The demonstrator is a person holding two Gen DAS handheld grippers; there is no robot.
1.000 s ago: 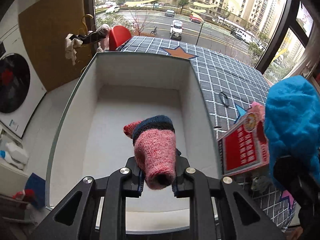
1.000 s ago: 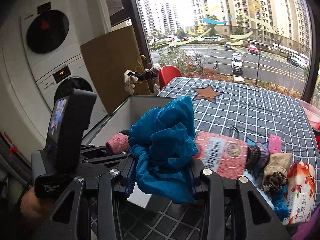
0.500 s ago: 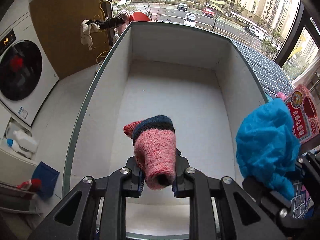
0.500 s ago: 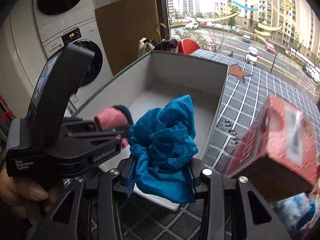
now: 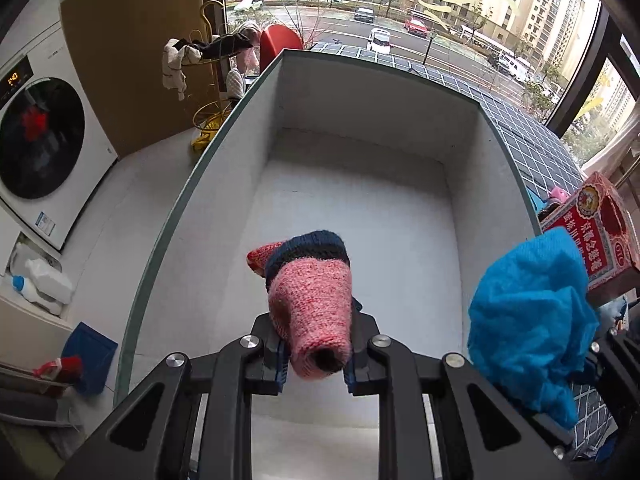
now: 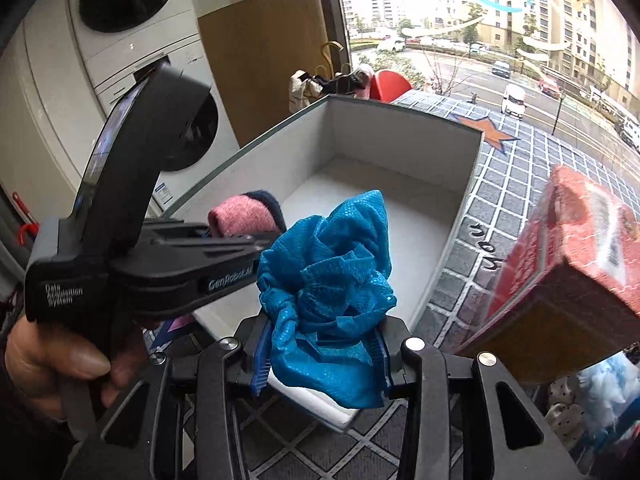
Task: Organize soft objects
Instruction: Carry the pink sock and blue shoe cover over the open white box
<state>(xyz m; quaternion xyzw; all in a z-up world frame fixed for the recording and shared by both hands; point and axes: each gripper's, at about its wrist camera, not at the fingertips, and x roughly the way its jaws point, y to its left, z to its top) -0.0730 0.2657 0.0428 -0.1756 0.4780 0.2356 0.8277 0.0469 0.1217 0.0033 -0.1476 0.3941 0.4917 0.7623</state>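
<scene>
We have swung both grippers over the box (image 5: 360, 208): left (image 5: 316, 356) pinching sock (image 5: 312, 300), right (image 6: 320, 356) pinching cloth (image 6: 328, 280); drop next.

My matte black two-finger left gripper (image 5: 316, 354) shows silver round screws and blue ribbed pads (image 5: 280, 364); the matching black right gripper (image 6: 320, 354) sees white "GenRobot.AI" and "Data Acquisition System" lettering on it.
</scene>
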